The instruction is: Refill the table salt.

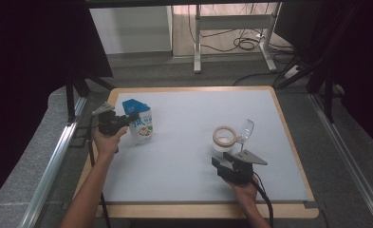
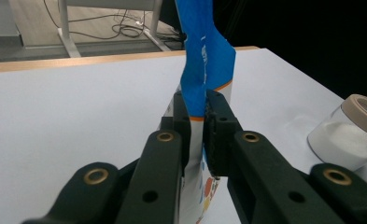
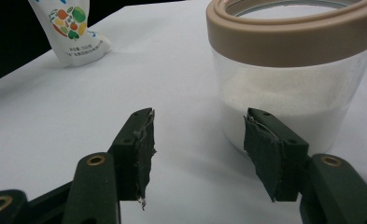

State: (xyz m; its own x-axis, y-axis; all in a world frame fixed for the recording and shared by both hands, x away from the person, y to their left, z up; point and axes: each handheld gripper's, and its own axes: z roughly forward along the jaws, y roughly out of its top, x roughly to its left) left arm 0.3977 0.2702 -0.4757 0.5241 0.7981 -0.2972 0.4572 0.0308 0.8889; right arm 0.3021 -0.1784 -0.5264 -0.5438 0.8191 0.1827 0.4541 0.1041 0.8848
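While the left gripper point(image 2: 197, 116) pinches the blue top of the pouch point(image 2: 204, 60), its two black jaws are squeezed tight on the folded edge. Seen from the high view, this gripper point(image 1: 122, 119) is at the left side of the tabletop point(image 1: 184, 142), and the pouch point(image 1: 140, 122) stands upright there, white at the bottom with little fruit pictures on it.

The right gripper point(image 3: 197, 154) is wide open and holds nothing. Its jaws point at the jar point(image 3: 293, 70), which is just in front of them but not touching. From above, that gripper point(image 1: 224, 164) sits close to the person's side of the jar point(image 1: 224, 140). The jar is clear with a tan ring around its open mouth, and white powder fills the lower part. Its clear lid point(image 1: 245, 129) tilts back behind the ring.

Nothing lies between the pouch and the jar; they are well apart on the pale tabletop, which has a wooden edge. Behind it are a grey floor, white desk legs point(image 1: 197, 42) and loose cables point(image 1: 243, 43). Dark curtains hang at both sides.

Both forearms come in from the bottom. The left hand point(image 1: 109, 140) is raised up toward the pouch, and the right hand point(image 1: 243, 190) rests low near the front edge.
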